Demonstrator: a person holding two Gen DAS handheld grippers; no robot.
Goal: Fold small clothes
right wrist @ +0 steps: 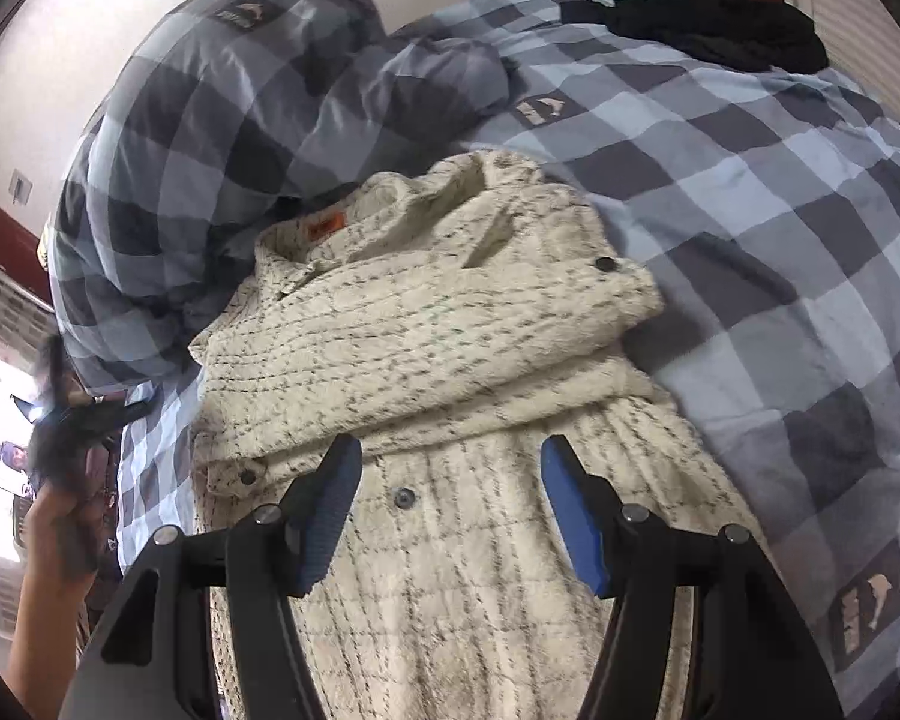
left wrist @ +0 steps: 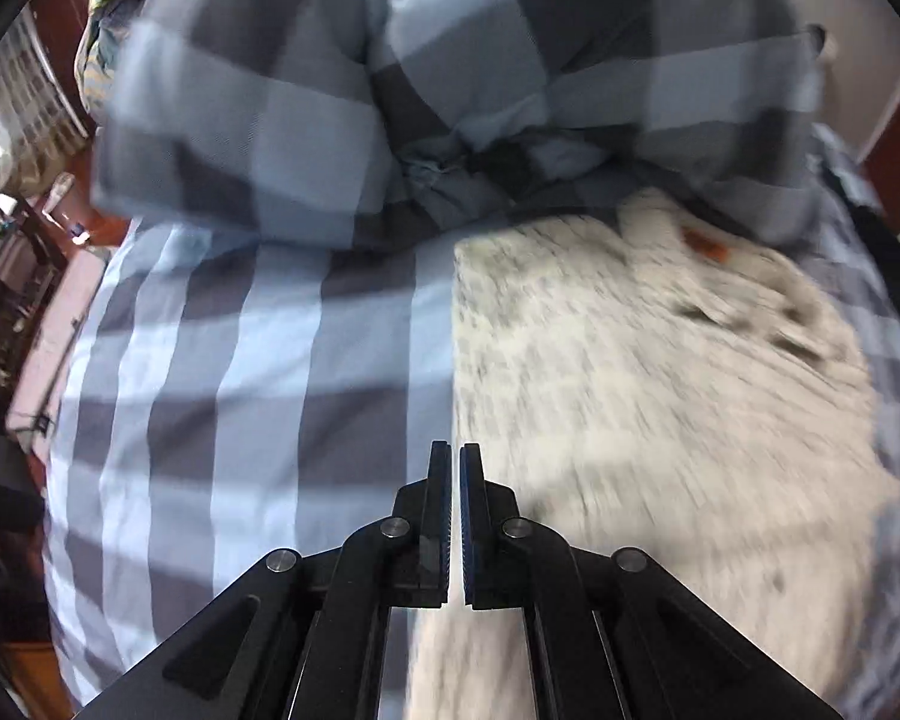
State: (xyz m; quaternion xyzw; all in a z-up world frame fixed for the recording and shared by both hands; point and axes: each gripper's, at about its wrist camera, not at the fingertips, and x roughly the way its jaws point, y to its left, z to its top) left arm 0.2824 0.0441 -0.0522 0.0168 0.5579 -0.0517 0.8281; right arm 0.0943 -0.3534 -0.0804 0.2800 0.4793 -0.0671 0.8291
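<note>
A cream fuzzy knit jacket with dark flecked checks [right wrist: 450, 348] lies partly folded on the blue-and-grey checked bed cover [right wrist: 750, 192]. The left gripper [left wrist: 455, 462] has its fingers closed on nothing. The right gripper [right wrist: 447, 480] hangs over the jacket, fingers spread apart, empty.

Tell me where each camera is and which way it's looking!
Left wrist: sits on the left gripper, looking down its shut fingers at the checked bedspread and the cream jacket; the picture is blurred.
Right wrist: sits on the right gripper, looking down between open fingers at the cream jacket; a person's arm shows at the left edge.
Both see the jacket, bedspread and bunched duvet.
</note>
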